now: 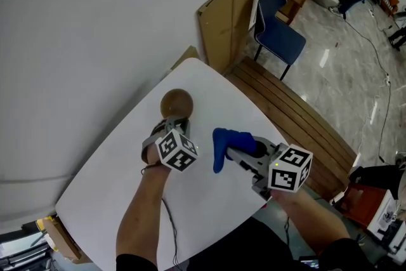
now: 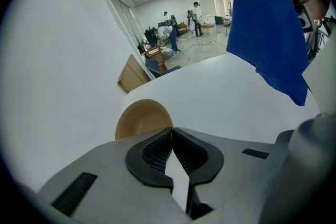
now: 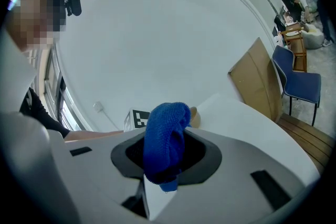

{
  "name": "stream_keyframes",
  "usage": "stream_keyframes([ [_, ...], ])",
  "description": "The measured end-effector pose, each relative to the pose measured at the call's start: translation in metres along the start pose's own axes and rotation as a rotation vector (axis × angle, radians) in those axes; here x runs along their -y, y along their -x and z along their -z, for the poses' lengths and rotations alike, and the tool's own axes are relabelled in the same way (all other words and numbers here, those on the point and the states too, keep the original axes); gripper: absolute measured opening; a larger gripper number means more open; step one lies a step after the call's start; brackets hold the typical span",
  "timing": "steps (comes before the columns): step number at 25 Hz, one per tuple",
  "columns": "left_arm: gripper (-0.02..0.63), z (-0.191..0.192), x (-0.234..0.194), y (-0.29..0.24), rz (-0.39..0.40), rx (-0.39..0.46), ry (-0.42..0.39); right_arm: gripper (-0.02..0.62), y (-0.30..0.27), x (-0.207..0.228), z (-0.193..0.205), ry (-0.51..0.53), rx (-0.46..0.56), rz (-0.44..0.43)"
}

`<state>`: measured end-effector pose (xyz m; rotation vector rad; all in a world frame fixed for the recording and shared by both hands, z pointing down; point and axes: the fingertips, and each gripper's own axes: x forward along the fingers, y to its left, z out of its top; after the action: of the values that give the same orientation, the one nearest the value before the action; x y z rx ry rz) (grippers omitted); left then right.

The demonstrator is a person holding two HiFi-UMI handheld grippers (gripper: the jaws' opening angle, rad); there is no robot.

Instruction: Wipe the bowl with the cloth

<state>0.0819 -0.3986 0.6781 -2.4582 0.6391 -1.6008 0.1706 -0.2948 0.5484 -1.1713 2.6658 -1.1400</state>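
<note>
A brown wooden bowl (image 1: pixel 176 103) stands upright on the white table (image 1: pixel 114 181), toward its far side. My left gripper (image 1: pixel 174 125) reaches the bowl's near rim. In the left gripper view its jaws (image 2: pixel 171 131) are closed together right at the edge of the bowl (image 2: pixel 140 118), pinching the rim. My right gripper (image 1: pixel 233 152) is shut on a blue cloth (image 1: pixel 222 144), held above the table to the right of the bowl. In the right gripper view the cloth (image 3: pixel 164 139) bulges out between the jaws (image 3: pixel 167 139); the bowl (image 3: pixel 195 117) peeks out behind it. The left gripper view has the cloth (image 2: pixel 268 39) hanging at upper right.
A slatted wooden bench (image 1: pixel 298 120) runs along the table's right edge. A cardboard sheet (image 1: pixel 228 13) leans on the wall behind the table, with a blue chair (image 1: pixel 278 32) beside it. A thin cable (image 1: pixel 169 225) trails from my left arm.
</note>
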Motion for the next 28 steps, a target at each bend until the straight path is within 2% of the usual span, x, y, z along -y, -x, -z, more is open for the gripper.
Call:
stream_keyframes([
  [7, 0.018, 0.008, 0.061, 0.043, 0.079, 0.041, -0.020, 0.077, 0.013, -0.018, 0.004, -0.012, 0.015, 0.008],
  [14, 0.020, 0.022, 0.159, 0.073, 0.181, 0.067, -0.081, 0.077, 0.020, -0.029, 0.025, -0.046, 0.001, 0.021],
  [17, 0.020, 0.030, 0.186, 0.087, 0.182, 0.080, -0.095, 0.077, 0.024, -0.042, 0.035, -0.035, -0.007, 0.023],
  [19, 0.021, 0.031, 0.194, 0.096, 0.166, 0.108, -0.073, 0.077, 0.027, -0.049, 0.039, -0.032, -0.002, 0.028],
  [21, 0.030, 0.031, 0.194, 0.106, 0.136, 0.143, -0.025, 0.077, 0.031, -0.056, 0.045, -0.035, 0.003, 0.033],
  [23, 0.108, 0.032, 0.186, 0.116, 0.097, 0.181, 0.055, 0.077, 0.035, -0.062, 0.052, -0.033, 0.001, 0.037],
  [24, 0.112, 0.033, 0.180, 0.120, 0.078, 0.200, 0.108, 0.077, 0.036, -0.065, 0.056, -0.033, -0.001, 0.039],
  [26, 0.118, 0.039, 0.165, 0.127, 0.046, 0.232, 0.243, 0.077, 0.040, -0.068, 0.063, -0.039, -0.003, 0.044],
  [28, 0.132, 0.052, 0.145, 0.126, 0.026, 0.242, 0.427, 0.077, 0.043, -0.072, 0.068, -0.042, -0.005, 0.047],
])
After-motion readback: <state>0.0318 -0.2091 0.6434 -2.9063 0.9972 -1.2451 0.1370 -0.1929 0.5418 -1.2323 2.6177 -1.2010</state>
